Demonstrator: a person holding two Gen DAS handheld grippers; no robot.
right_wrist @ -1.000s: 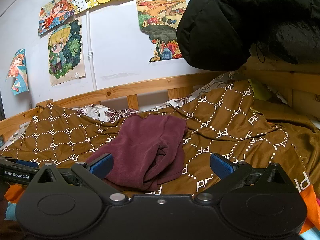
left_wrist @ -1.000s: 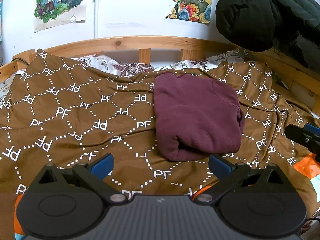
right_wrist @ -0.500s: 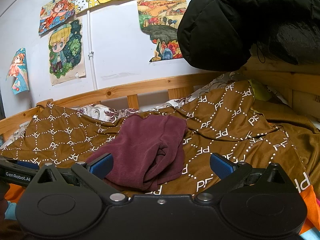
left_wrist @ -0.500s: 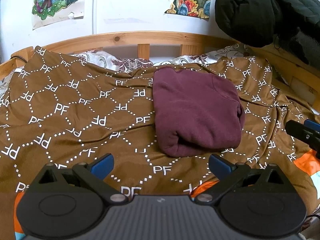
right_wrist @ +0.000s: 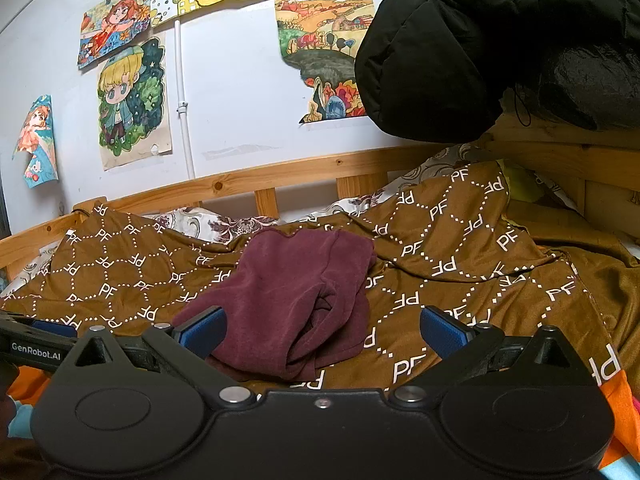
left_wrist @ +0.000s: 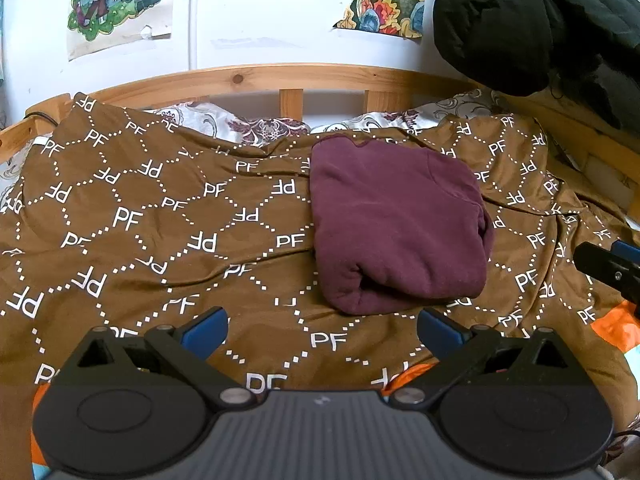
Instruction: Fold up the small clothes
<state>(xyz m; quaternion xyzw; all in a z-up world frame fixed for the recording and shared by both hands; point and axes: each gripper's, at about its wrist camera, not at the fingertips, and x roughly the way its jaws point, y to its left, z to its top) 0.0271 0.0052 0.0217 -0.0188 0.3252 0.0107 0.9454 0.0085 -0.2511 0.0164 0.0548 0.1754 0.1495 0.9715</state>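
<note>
Left wrist view: the left tool (left_wrist: 322, 330) is held level and low above the brown bedspread (left_wrist: 160, 220), its blue-padded fingers (left_wrist: 204, 330) spread wide with nothing between them. Ahead and slightly right lies the folded maroon garment (left_wrist: 396, 224), a compact bundle whose long axis runs away from the camera toward the wooden headboard (left_wrist: 256, 78); its rounded fold faces the tool. At the right edge the tip of the right tool (left_wrist: 608, 266) pokes in, mostly cut off.

Right wrist view: the right tool (right_wrist: 322, 330) is held low and tipped a little upward, its fingers (right_wrist: 442, 330) also spread and holding nothing. The garment (right_wrist: 296, 300) sits just beyond, slanting toward the headboard (right_wrist: 280, 178), open layered edges facing right. Its near edge is hidden behind the tool body. The left tool (right_wrist: 36, 344) enters at the left, only partly seen. A black padded jacket (right_wrist: 500, 40) hangs above right.
</note>
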